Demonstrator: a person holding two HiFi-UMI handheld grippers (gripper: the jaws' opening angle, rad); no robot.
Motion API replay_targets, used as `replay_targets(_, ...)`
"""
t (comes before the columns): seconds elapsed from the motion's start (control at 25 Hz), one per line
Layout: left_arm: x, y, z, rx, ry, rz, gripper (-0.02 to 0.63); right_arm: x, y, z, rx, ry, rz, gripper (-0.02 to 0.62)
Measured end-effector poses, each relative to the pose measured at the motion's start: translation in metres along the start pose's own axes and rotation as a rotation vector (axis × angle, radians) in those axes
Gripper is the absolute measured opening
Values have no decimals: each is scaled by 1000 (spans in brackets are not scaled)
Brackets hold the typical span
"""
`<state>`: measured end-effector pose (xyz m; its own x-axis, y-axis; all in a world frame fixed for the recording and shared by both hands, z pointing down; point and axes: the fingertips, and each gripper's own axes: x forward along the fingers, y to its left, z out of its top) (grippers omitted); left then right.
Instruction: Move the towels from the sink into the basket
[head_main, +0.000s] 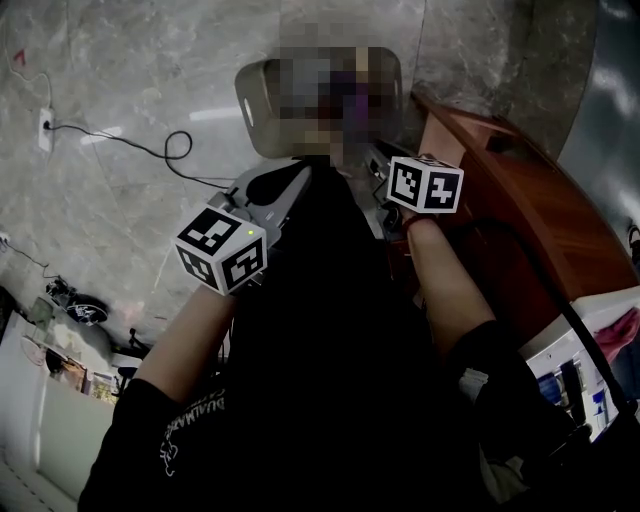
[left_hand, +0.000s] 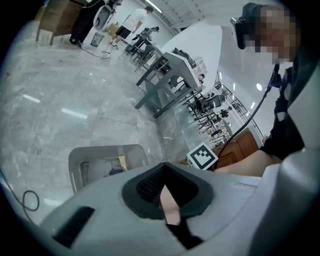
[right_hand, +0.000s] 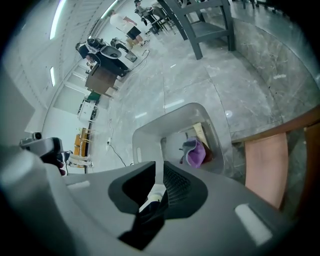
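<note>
While the person's two arms reach forward over a black shirt (head_main: 330, 360), both hand-held tongs point down toward a light grey plastic basket with rounded corners (right_hand: 150, 134), which stands on the grey marble floor (right_hand: 245, 70). Left gripper (left_hand: 164, 184): the dark ribbed pads meet at the tips, so the jaws are closed. A narrow pinkish sliver shows behind the tips, and what it is cannot be determined. Right gripper (right_hand: 159, 172): the jaws stand slightly apart. A thin strip of pale surface shows through the gap, and nothing lies between the pads. Crumpled purple towel (right_hand: 197, 153): it lies inside the basket, toward the right wall. A smaller grey-blue piece of cloth (right_hand: 187, 145) touches it on the left. Neither gripper is in contact with either item, and the towel lies beyond the right gripper's tips. In the head view the basket sits ahead of both grippers, on the floor. A reddish-brown wooden cabinet (head_main: 520, 190) stands just right of the basket, beside the right forearm. A black cable (head_main: 150, 145) loops across the floor to the left of the basket. The right gripper's black-and-white marker cube (left_hand: 202, 156) appears in the left gripper view, near the cabinet.
</note>
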<state>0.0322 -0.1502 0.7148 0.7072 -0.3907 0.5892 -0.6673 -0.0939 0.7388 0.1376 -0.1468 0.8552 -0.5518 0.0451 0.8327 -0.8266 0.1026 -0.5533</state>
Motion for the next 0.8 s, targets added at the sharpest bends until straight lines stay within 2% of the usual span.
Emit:
replay_targets(0.36,-21,-11,-7,47,-9,-30,3,-20,18,-6,-10,-67,-51,7)
replay_targets(0.64,-73,-44,-13,158,-17,-74,3,-66,70,-19,57,-242,-39,5)
replay_targets(0.8,-120,-67,-18,230,-34,-91,3,-98,112,-26,124,-368,4,5)
